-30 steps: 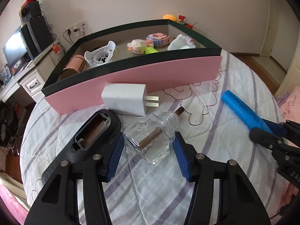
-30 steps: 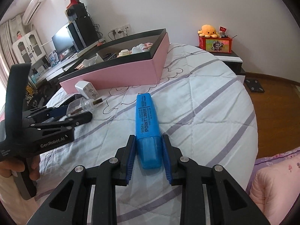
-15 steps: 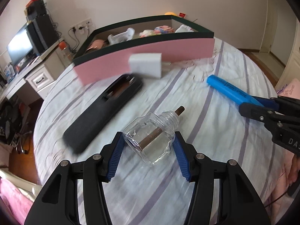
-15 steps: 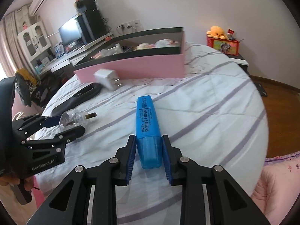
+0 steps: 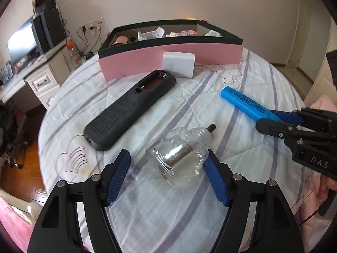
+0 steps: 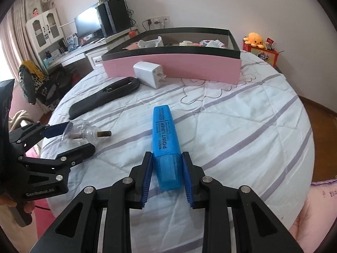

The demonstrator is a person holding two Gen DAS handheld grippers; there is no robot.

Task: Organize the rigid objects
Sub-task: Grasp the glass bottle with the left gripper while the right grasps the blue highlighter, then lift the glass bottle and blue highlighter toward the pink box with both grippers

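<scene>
A clear glass bottle (image 5: 179, 154) with a brown wick lies on the striped bedspread between the fingers of my left gripper (image 5: 167, 164), which is open; the right pad touches it, the left pad stands apart. The bottle also shows in the right wrist view (image 6: 84, 131). My right gripper (image 6: 166, 168) is shut on the cap end of a blue highlighter (image 6: 165, 139), which rests on the bed and also shows in the left wrist view (image 5: 244, 103). A pink box with dark rim (image 5: 168, 52) holds several objects at the far side.
A black remote with open battery bay (image 5: 130, 109) and a white charger plug (image 5: 179, 64) lie before the box. A desk with a monitor (image 5: 21, 42) stands left of the bed. An orange plush (image 6: 256, 39) sits on a side table.
Both grippers pulled back from the box. My left gripper opened wider and its left pad came off the bottle. The highlighter stayed gripped in the right.
</scene>
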